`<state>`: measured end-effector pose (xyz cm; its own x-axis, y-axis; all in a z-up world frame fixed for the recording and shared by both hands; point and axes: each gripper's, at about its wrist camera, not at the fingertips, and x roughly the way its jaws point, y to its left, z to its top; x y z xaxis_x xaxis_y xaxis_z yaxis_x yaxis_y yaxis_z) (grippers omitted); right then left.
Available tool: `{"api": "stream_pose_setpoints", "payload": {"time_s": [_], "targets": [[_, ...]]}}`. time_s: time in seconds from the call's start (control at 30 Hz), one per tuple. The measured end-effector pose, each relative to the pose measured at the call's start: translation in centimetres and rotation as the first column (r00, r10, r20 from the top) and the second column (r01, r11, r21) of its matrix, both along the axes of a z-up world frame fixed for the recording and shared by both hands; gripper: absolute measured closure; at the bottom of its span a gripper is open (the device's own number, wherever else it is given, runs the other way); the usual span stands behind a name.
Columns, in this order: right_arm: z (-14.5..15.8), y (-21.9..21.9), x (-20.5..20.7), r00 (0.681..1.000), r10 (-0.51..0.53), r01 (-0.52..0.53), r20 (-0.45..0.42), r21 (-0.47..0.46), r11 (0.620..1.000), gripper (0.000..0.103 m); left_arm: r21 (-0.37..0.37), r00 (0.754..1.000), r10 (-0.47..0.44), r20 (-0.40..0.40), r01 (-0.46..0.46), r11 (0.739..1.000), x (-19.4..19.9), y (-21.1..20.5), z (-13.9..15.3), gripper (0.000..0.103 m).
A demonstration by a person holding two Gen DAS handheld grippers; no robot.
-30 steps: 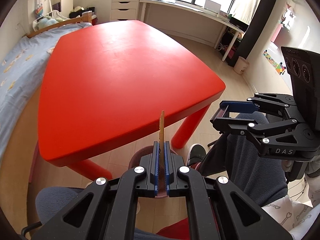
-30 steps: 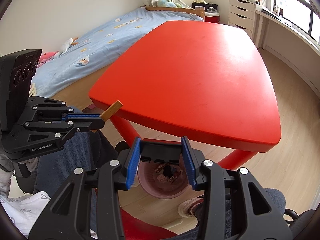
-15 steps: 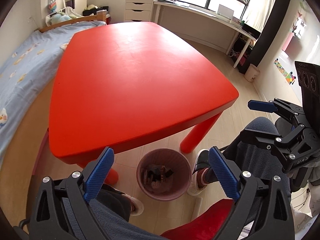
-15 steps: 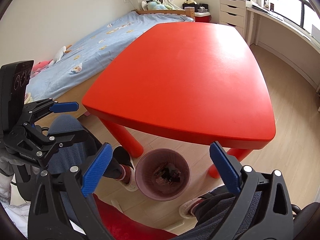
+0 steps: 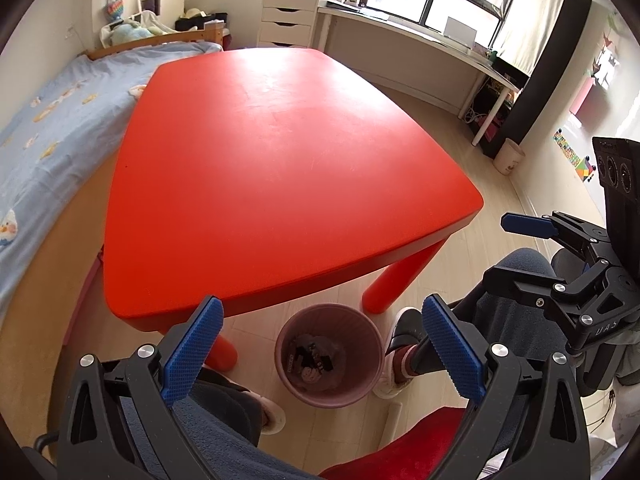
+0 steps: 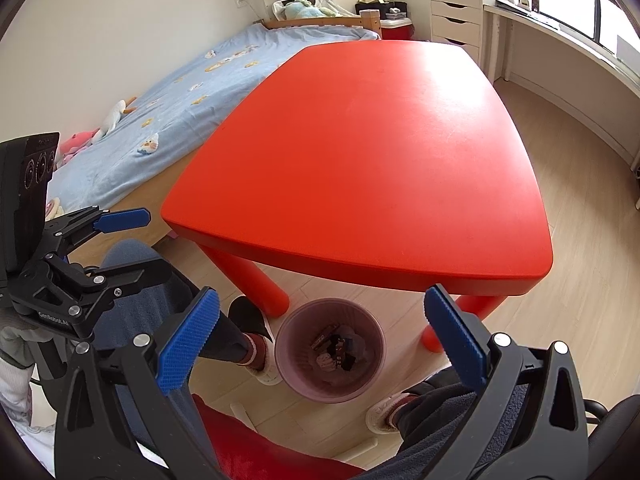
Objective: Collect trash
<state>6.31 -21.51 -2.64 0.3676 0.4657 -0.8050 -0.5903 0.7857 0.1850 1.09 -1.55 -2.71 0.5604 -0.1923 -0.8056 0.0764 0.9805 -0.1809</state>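
Observation:
A pinkish wastebasket [image 5: 338, 398] [image 6: 332, 394] stands on the floor under the near edge of the red table [image 5: 280, 160] [image 6: 380, 160]. Dark scraps of trash [image 5: 310, 356] [image 6: 336, 350] lie at its bottom. My left gripper [image 5: 320, 308] hangs over the basket, open wide, with nothing between its blue pads. My right gripper [image 6: 323, 296] hangs over the same basket from the other side, also open and holding nothing. Each gripper shows at the edge of the other's view, the right one [image 5: 524, 226] and the left one [image 6: 120, 219]. The tabletop is bare.
The person's legs [image 5: 516, 320] and shoes [image 5: 400, 364] [image 6: 260, 360] flank the basket, with a red seat [image 6: 248, 440] below. A bed with a blue cover [image 6: 180, 100] runs along the table's left. White drawers [image 5: 286, 20], a long desk and a small pale bin [image 5: 509, 157] stand further off.
A second ago my left gripper was shut on a thin tan strip and my right was partly closed. Both have opened wide, the strip is gone from the jaws, and the basket shows fully.

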Motion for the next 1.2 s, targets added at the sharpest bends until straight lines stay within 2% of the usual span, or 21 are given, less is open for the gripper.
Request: {"api": "stream_pose_setpoints", "payload": {"time_s": [0.07, 0.47, 0.63, 0.87, 1.2], "targets": [[0.2, 0.4, 0.3, 1.0, -0.003, 0.004, 0.018, -0.02, 1.0, 0.003, 0.008, 1.0, 0.004, 0.009, -0.005, 1.0, 0.4, 0.1, 0.3, 0.007], [4.6, 1.7, 3.6, 0.992, -0.02, 0.015, 0.125, 0.047, 0.999, 0.003, 0.007, 0.992, 0.023, 0.125, -0.024, 1.0, 3.3, 1.7, 4.0, 0.007], [6.0, 2.4, 4.8, 0.989, -0.011, 0.002, 0.149, 0.062, 0.998, 0.003, -0.035, 0.988, 0.022, 0.153, -0.017, 0.999, 4.5, 2.4, 4.8, 0.007], [6.6, 2.9, 6.0, 0.988, -0.006, -0.005, 0.154, 0.074, 0.997, 0.003, -0.05, 0.989, 0.042, 0.14, -0.035, 0.998, 5.9, 3.0, 4.8, 0.006], [6.3, 3.0, 6.8, 0.989, -0.007, -0.004, 0.146, 0.076, 0.997, 0.003, -0.007, 0.986, 0.05, 0.161, -0.049, 0.999, 6.1, 2.6, 5.3, 0.006]]}}
